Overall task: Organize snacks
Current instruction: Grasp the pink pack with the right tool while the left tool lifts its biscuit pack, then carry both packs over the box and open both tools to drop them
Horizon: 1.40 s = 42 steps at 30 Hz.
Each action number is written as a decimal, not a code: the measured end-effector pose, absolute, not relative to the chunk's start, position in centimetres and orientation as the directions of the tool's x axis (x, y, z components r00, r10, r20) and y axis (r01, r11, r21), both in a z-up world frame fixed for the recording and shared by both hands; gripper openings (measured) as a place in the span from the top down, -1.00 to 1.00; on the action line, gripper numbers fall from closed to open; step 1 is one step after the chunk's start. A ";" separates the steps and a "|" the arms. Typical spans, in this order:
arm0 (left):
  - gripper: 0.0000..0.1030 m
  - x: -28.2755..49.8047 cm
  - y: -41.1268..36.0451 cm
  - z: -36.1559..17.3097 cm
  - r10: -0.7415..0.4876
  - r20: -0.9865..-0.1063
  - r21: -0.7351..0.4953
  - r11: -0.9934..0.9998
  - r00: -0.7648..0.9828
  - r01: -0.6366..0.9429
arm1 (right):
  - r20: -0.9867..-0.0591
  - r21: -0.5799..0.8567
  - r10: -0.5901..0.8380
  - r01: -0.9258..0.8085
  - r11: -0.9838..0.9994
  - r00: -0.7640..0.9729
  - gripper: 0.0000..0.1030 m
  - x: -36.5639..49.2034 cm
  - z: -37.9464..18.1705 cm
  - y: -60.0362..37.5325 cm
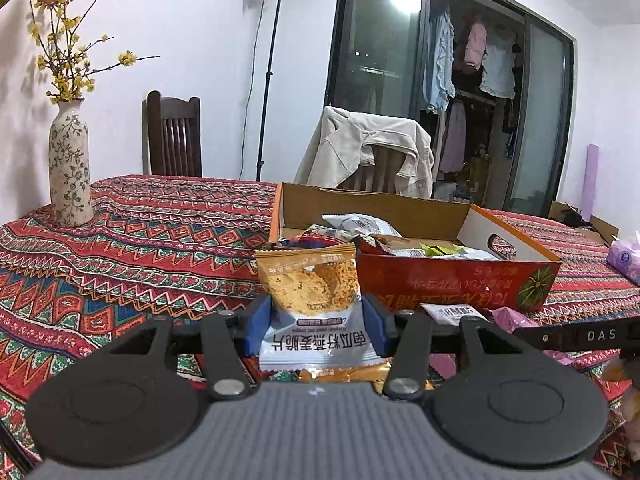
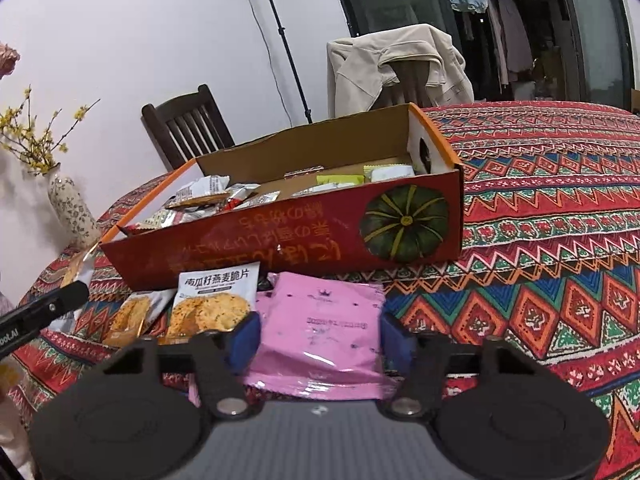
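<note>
My left gripper (image 1: 314,328) is shut on an orange-and-white cracker packet (image 1: 310,292) and holds it upright above the tablecloth, just left of the near left corner of the red pumpkin box (image 1: 456,280). The box holds several snack packets (image 1: 360,226). My right gripper (image 2: 320,334) stands with its blue pads on either side of a pink packet (image 2: 320,320) lying on the cloth in front of the box (image 2: 280,240); whether they touch it is unclear. Two cracker packets (image 2: 216,300) lie to its left. The left gripper's arm (image 2: 40,312) shows at the left edge.
A flowered vase (image 1: 70,168) with yellow branches stands at the table's far left. Two chairs (image 1: 174,136) stand behind the table, one draped with a beige jacket (image 1: 368,148). A tissue pack (image 1: 624,256) lies at the far right. A white packet (image 1: 452,314) lies before the box.
</note>
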<state>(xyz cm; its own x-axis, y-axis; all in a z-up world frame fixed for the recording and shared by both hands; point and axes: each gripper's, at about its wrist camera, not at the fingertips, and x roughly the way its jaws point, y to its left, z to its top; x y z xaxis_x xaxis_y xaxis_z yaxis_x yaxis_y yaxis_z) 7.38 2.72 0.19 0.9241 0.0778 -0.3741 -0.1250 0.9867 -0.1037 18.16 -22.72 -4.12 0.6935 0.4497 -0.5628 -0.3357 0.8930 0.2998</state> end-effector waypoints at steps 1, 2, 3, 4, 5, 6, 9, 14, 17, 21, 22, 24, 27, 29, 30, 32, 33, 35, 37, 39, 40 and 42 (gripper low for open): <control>0.01 7.4 2.7 0.2 0.075 -0.374 -0.101 0.987 0.925 -0.121 | -0.561 0.298 0.449 -0.337 0.893 0.696 -0.17 18.1 -4.1 -22.7; 0.01 7.3 2.6 0.1 0.074 -0.372 -0.099 0.988 0.925 -0.119 | -0.559 0.291 0.446 -0.337 0.895 0.699 -0.16 18.0 -4.1 -22.7; 0.01 7.3 2.6 0.1 0.073 -0.371 -0.099 0.988 0.926 -0.117 | -0.557 0.283 0.442 -0.339 0.897 0.703 -0.16 17.8 -4.1 -22.6; 0.01 7.2 2.5 0.1 0.071 -0.370 -0.099 0.988 0.926 -0.115 | -0.553 0.277 0.439 -0.340 0.899 0.708 -0.16 17.7 -4.0 -22.6; 0.01 7.2 2.5 0.1 0.070 -0.369 -0.100 0.988 0.927 -0.115 | -0.547 0.270 0.435 -0.341 0.900 0.715 -0.16 17.4 -3.9 -22.6; 0.01 7.2 2.4 0.1 0.071 -0.369 -0.099 0.988 0.927 -0.115 | -0.540 0.260 0.429 -0.342 0.903 0.724 -0.16 17.2 -3.8 -22.5; 0.01 7.3 2.4 0.1 0.073 -0.373 -0.096 0.989 0.925 -0.116 | -0.520 0.254 0.428 -0.344 0.904 0.739 -0.16 16.7 -3.4 -22.6; 0.01 6.8 2.4 0.3 0.079 -0.358 -0.102 0.987 0.930 -0.124 | -0.499 0.259 0.427 -0.341 0.904 0.754 -0.16 15.6 -3.0 -23.1; 0.02 6.3 2.3 0.9 0.082 -0.342 -0.098 0.988 0.936 -0.122 | -0.485 0.254 0.432 -0.351 0.901 0.760 -0.16 14.9 -2.6 -23.2; 0.01 5.6 1.8 2.0 0.065 -0.325 -0.097 0.990 0.944 -0.101 | -0.462 0.247 0.438 -0.362 0.899 0.771 -0.16 14.2 -1.9 -23.3; 0.01 5.4 1.6 2.3 0.059 -0.317 -0.093 0.991 0.946 -0.093 | -0.456 0.245 0.439 -0.366 0.898 0.774 -0.16 14.0 -1.7 -23.4; 0.01 5.0 1.2 3.0 0.053 -0.298 -0.081 0.993 0.953 -0.081 | -0.440 0.235 0.439 -0.372 0.898 0.783 -0.16 13.6 -1.2 -23.4; 0.01 4.6 0.5 4.2 0.045 -0.264 -0.065 0.996 0.964 -0.064 | -0.415 0.218 0.440 -0.382 0.898 0.796 -0.16 13.2 -0.4 -23.5; 0.01 4.4 0.1 5.0 0.043 -0.234 -0.056 0.997 0.971 -0.057 | -0.402 0.208 0.439 -0.387 0.898 0.804 -0.16 13.0 0.1 -23.4; 0.01 4.3 -0.1 5.4 0.042 -0.222 -0.049 0.997 0.974 -0.054 | -0.395 0.203 0.438 -0.388 0.899 0.808 -0.16 12.8 0.3 -23.5; 0.01 4.4 -0.5 6.0 0.043 -0.204 -0.035 0.998 0.978 -0.052 | -0.381 0.197 0.439 -0.392 0.899 0.814 -0.16 12.7 0.8 -23.5; 0.01 4.4 -0.8 6.4 0.044 -0.195 -0.027 0.998 0.980 -0.050 | -0.374 0.192 0.438 -0.394 0.899 0.817 -0.16 12.6 1.1 -23.5; 0.01 4.5 -1.1 6.9 0.048 -0.177 -0.028 0.998 0.983 -0.053 | -0.362 0.182 0.436 -0.396 0.900 0.824 -0.16 12.5 1.6 -23.4; 0.01 4.9 -1.2 7.4 0.045 -0.163 -0.035 0.998 0.986 -0.052 | -0.349 0.175 0.433 -0.396 0.901 0.831 -0.16 12.5 2.1 -23.4; 0.01 5.4 -1.4 7.8 0.044 -0.167 -0.039 0.998 0.985 -0.052 | -0.338 0.172 0.433 -0.397 0.901 0.836 -0.16 12.8 2.7 -23.3; 0.01 5.7 -1.4 8.1 0.043 -0.166 -0.042 0.998 0.985 -0.050 | -0.331 0.171 0.432 -0.397 0.902 0.839 -0.16 12.9 3.1 -23.2; 0.01 6.4 -1.6 8.7 0.042 -0.164 -0.039 0.998 0.986 -0.049 | -0.316 0.164 0.429 -0.397 0.903 0.846 -0.16 13.3 3.8 -23.0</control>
<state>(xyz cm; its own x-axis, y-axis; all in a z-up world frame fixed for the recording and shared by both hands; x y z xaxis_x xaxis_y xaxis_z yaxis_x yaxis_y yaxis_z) 6.44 -1.56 8.69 0.9856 0.0419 -0.1636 -0.0489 0.9980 -0.0391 13.26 -23.04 3.82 0.8460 0.4293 -0.3162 -0.3970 0.9031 0.1637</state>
